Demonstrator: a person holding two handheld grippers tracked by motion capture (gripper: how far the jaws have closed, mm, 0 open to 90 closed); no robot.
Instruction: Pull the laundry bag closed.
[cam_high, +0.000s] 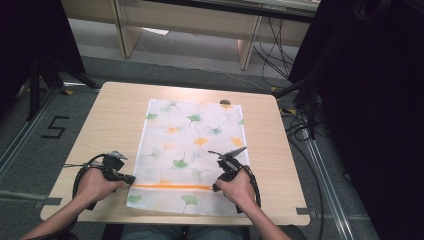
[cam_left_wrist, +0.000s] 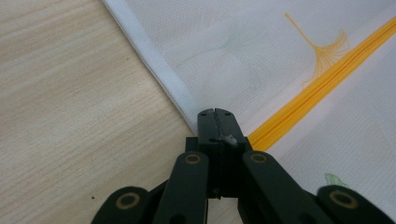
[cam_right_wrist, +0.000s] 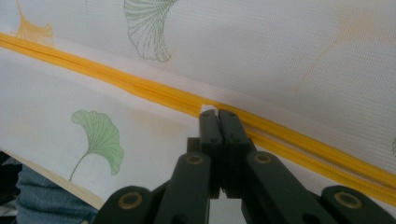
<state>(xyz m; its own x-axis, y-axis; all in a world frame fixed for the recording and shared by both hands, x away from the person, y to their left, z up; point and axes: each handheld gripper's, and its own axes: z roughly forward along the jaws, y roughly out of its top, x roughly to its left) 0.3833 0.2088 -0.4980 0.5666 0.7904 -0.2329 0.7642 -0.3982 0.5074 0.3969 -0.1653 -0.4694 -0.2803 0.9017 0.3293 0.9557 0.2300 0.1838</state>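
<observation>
A white mesh bag (cam_high: 192, 145) printed with green and orange leaves lies flat on the wooden table (cam_high: 112, 117). A yellow zipper (cam_high: 172, 186) crosses it near the front edge. My left gripper (cam_high: 131, 178) is at the bag's left hem (cam_left_wrist: 159, 74), beside the zipper's end (cam_left_wrist: 317, 88). Its jaws (cam_left_wrist: 215, 112) are shut, with a bit of white fabric pinched between them. My right gripper (cam_high: 216, 188) rests on the zipper (cam_right_wrist: 140, 86) toward its right end. Its jaws (cam_right_wrist: 218, 112) are shut on a small white zipper pull (cam_right_wrist: 208, 108).
A small dark object (cam_high: 225, 102) sits at the bag's far edge. Bare table runs along both sides of the bag. Cables (cam_high: 300, 125) and black stands are on the floor to the right. The person's knees (cam_right_wrist: 42, 200) are below the front edge.
</observation>
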